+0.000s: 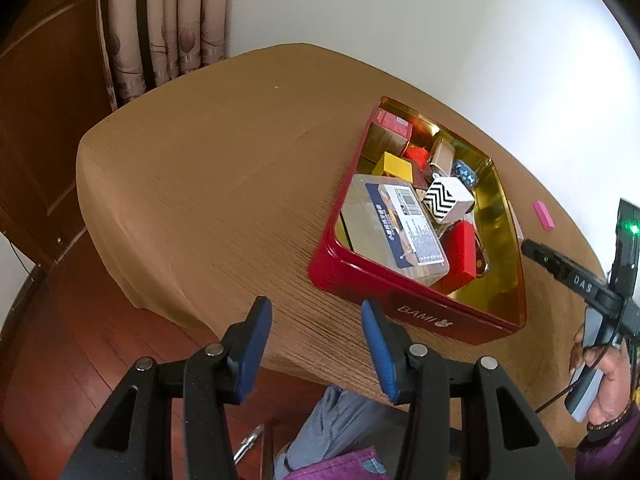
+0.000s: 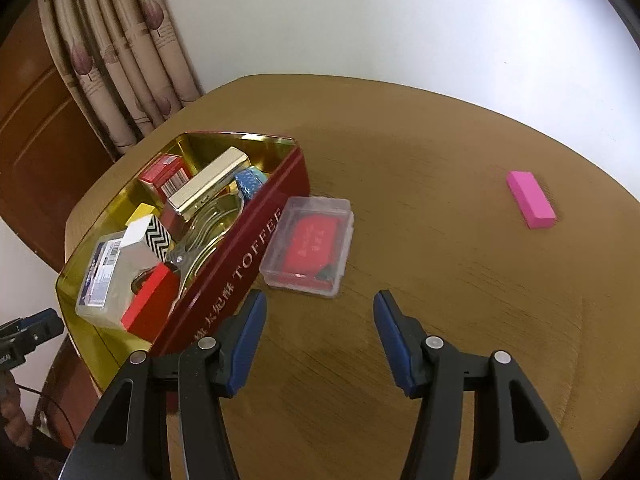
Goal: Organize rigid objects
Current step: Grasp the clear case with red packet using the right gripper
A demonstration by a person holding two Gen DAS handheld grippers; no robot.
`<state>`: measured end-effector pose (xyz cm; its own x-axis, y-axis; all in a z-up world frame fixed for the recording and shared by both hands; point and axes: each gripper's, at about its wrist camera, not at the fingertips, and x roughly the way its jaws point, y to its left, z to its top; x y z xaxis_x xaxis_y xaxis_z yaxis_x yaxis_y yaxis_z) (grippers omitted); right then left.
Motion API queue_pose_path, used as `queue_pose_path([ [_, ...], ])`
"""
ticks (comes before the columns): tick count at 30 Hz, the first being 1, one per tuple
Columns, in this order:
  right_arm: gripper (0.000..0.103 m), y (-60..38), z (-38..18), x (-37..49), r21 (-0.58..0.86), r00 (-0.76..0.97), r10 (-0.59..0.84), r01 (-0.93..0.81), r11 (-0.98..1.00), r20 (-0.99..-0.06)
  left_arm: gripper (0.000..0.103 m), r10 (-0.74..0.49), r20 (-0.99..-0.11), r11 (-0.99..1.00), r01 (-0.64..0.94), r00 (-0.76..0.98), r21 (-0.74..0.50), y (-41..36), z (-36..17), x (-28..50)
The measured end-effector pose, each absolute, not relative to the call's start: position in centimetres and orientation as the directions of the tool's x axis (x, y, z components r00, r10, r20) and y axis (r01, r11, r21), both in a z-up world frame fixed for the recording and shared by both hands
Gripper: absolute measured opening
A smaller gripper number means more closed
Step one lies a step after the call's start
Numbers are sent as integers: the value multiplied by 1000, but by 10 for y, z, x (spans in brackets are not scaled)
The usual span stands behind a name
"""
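Red on the outside and gold within, the tin [image 2: 256,248] sits on the brown table [image 2: 420,320] and is crowded with small things: a clear labelled box [image 1: 396,228], a black-and-white zigzag block [image 1: 446,199], a yellow block [image 1: 394,165], red blocks, a gold case [image 2: 208,186] and a blue patterned piece [image 2: 249,180]. Just beside the tin's long wall, a clear case with a red insert [image 2: 310,240] lies flat on the table. Well apart from it, toward the far right edge, rests a pink block [image 2: 531,199]. The right gripper [image 2: 320,336] hovers over bare table near the clear case, its 2 blue-padded jaws parted partway with nothing between them. The left gripper [image 1: 316,352] hangs at the table's near edge beside the tin's corner, jaws likewise parted partway and empty. A hand [image 1: 604,380] grips the right tool's handle in the left wrist view
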<state>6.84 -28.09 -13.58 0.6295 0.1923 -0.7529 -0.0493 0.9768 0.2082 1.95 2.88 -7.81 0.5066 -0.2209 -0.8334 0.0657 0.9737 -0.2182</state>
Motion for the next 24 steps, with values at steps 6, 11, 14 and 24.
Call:
queue_pose_path([
  [6,69,-274,-140,83,176,619,172,-56,983,-766,48,-237,-845,970,62,479,-237,29,-85,22],
  [11,81,-262,-139,90,120,634,130,-60,991,-762,48,-247,-854,967,55,457,-250,30,-89,24],
  [14,81,-262,-143,97,98,628,109,-52,994,-770,48,-257,-860,964,55,440,-260,30,-92,25],
  [24,81,-280,-149,120,132,627,110,-10,991,-771,48,-268,-871,961,52,411,-271,28,-96,29],
])
